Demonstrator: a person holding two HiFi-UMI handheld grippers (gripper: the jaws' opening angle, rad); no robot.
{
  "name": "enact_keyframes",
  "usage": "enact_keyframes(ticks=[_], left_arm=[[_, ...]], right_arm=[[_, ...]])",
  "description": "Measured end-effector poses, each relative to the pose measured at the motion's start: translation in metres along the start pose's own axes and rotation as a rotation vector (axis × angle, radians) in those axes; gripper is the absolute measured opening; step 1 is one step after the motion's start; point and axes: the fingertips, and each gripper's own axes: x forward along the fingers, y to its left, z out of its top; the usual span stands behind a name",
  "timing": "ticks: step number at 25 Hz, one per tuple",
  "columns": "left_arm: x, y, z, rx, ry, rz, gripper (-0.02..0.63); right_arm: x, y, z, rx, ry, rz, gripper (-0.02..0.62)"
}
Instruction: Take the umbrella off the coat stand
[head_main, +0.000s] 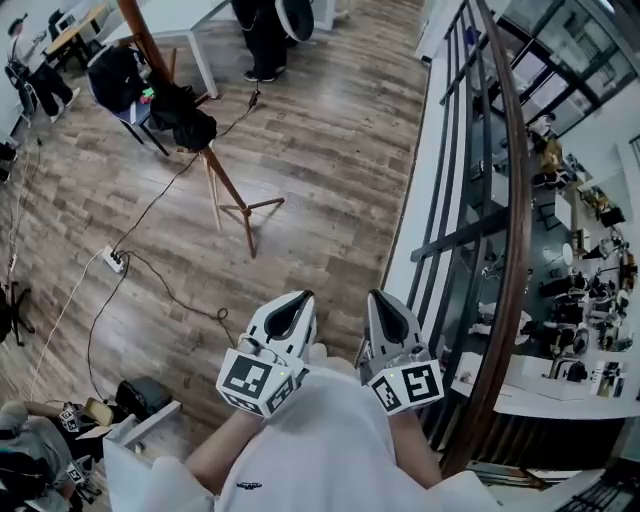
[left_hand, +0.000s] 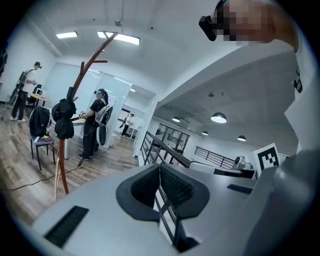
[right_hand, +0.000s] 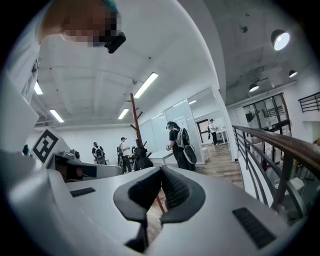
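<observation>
At the bottom of the head view, the left gripper (head_main: 301, 298) and the right gripper (head_main: 378, 296) are held side by side in front of the person's white shirt. Both point forward over the wooden floor (head_main: 320, 130). In the left gripper view the two dark ribbed pads meet at their tips, so the left gripper (left_hand: 160, 167) is closed and nothing is between its pads. The right gripper view shows the same. The right gripper (right_hand: 161, 169) has its pads pressed together and it holds nothing.

The coat stand (head_main: 226, 186) is well apart from both grippers, at the upper left of the head view. It is a brown wooden pole that leans in the picture and stands on three spread legs. The umbrella (head_main: 184, 117) hangs on this pole as a black folded bundle, high above the legs. In the left gripper view the umbrella (left_hand: 64, 118) hangs at the left, beside the pole of the coat stand (left_hand: 83, 75).

A black cable runs over the floor from the stand to a white power strip (head_main: 115, 262). A railing (head_main: 516, 200) with a wooden handrail is just to the right of the right gripper. One person (left_hand: 94, 126) stands behind the coat stand, near a white table (head_main: 186, 20).
</observation>
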Motion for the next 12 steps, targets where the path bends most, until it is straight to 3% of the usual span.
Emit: enact_keyframes(ticks=[4,12], left_arm=[[0.003,0.011,0.000,-0.017,0.006,0.012,0.021],[0.034,0.074,0.015,-0.067,0.002,0.063,0.021]], right_arm=[[0.007,0.002,0.012,0.120,-0.067,0.061,0.035],[0.087,-0.012,0.011,0.074,-0.009,0.072,0.035]])
